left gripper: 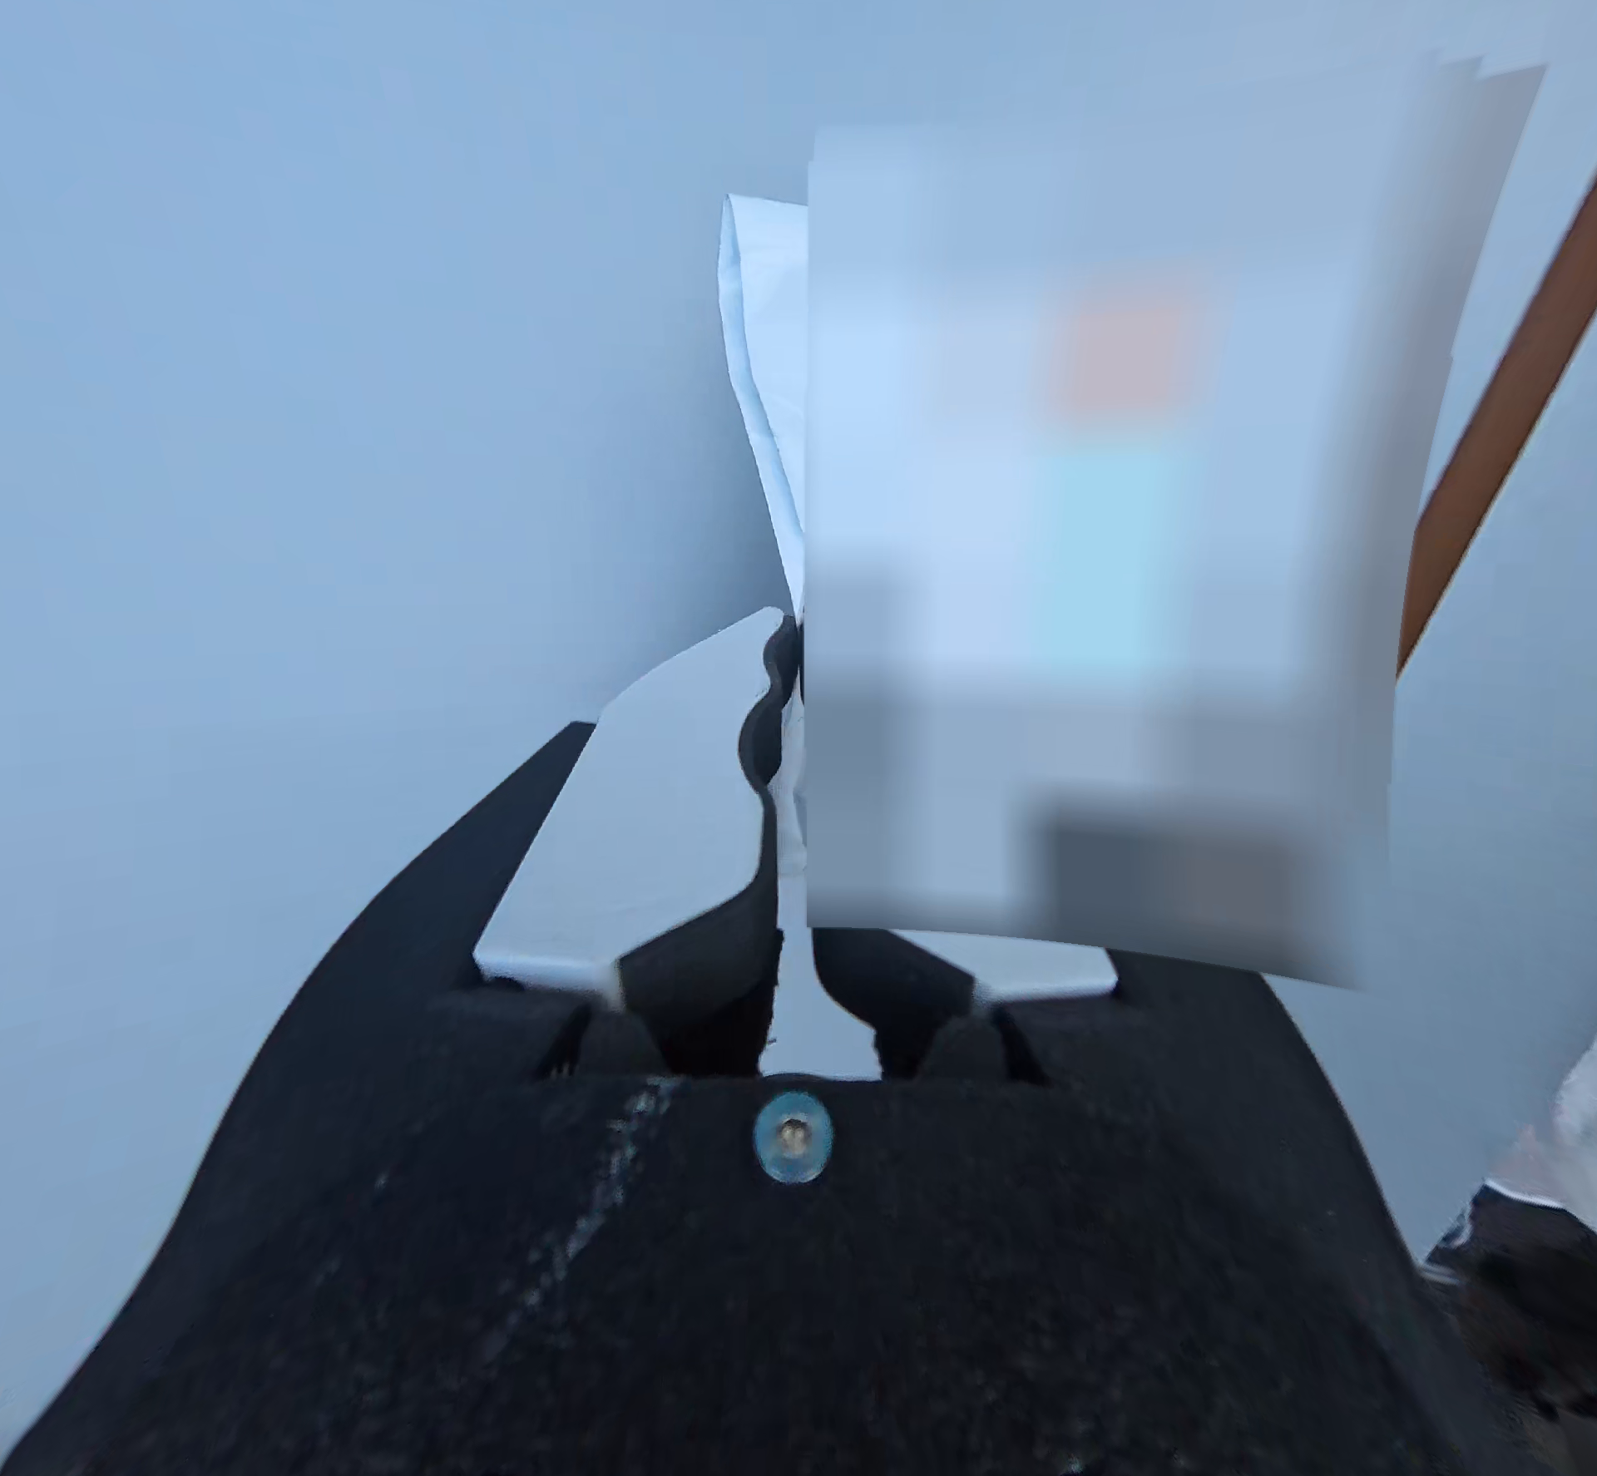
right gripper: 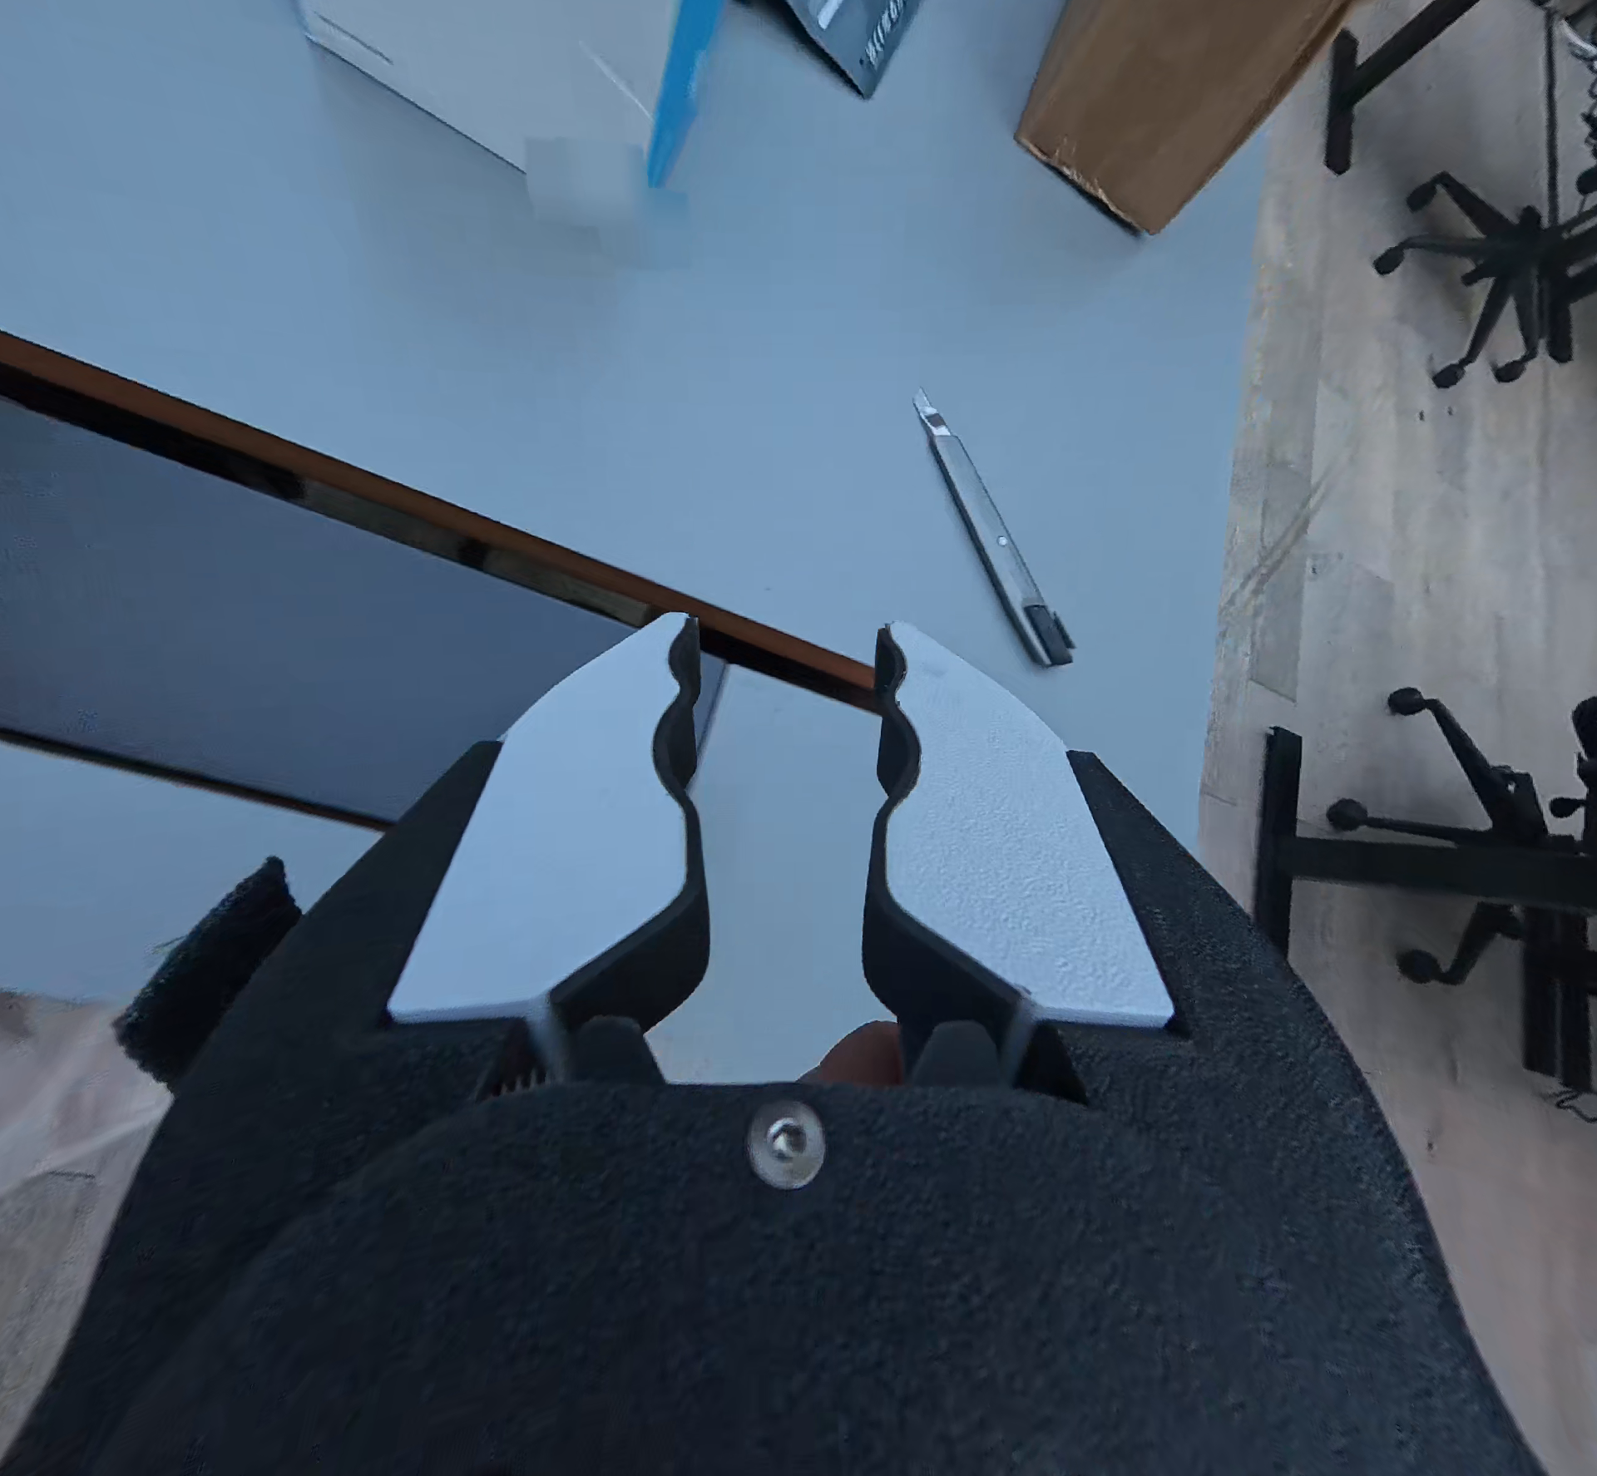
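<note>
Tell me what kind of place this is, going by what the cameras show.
Probably an office or workroom. A pale blue-grey table holds a utility knife, a cardboard box and a white and blue box, and wheeled office chair bases stand on the floor beside it.

On the worktop (right gripper: 778,329), a utility knife (right gripper: 994,527) lies right of centre. A cardboard box (right gripper: 1210,35) sits far right; flat packages (right gripper: 691,52) lie at the far middle. Office chair bases (right gripper: 1504,285) stand on the floor (right gripper: 1348,571), right of the worktop.
</note>
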The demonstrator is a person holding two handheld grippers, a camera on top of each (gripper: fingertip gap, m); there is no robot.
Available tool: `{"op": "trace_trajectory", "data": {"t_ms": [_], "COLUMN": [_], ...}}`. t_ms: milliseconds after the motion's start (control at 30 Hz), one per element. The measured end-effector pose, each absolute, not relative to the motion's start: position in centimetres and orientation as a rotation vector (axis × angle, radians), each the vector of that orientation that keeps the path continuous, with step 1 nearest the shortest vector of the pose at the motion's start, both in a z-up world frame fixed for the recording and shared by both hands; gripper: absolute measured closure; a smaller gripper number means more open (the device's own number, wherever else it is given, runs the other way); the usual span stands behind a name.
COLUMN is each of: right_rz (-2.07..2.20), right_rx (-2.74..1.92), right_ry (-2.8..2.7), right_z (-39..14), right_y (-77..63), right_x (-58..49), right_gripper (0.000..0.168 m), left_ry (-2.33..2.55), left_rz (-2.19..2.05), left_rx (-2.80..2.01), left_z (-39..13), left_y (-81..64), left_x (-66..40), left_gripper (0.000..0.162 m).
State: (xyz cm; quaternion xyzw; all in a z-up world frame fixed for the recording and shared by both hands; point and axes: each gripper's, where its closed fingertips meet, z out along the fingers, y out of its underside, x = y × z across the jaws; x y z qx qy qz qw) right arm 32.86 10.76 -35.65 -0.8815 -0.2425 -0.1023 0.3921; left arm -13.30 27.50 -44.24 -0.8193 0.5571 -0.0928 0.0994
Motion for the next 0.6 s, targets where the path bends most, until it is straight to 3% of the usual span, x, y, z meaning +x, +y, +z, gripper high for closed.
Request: {"op": "trace_trajectory", "data": {"t_ms": [200, 367, 467, 600], "right_rz": [-0.121, 0.042, 0.098, 0.182], "right_rx": [-2.367, -2.466, -2.53, -2.511], "right_ry": [-0.776, -0.994, -1.186, -1.315], "right_z": [-43.3, -47.6, -49.4, -49.5], "right_y": [20.9, 24.1, 23.7, 23.6], "right_x": [42.6, 45.3, 45.9, 45.6], "right_gripper": [0.13, 0.126, 0.148, 0.15], "left_ry": [1.153, 0.896, 0.862, 0.904], "left_rz": [-0.048, -0.069, -0.115, -0.308], "left_rx": [-2.551, -2.622, -2.637, -2.557], "left_z": [-43.2, -40.1, -39.2, -37.9], "left_y": [29.0, 23.3, 19.1, 15.5], "left_x": [-16.2, -14.3, -10.4, -1.2], "left_gripper": [0.141, 0.143, 0.144, 0.144]}}
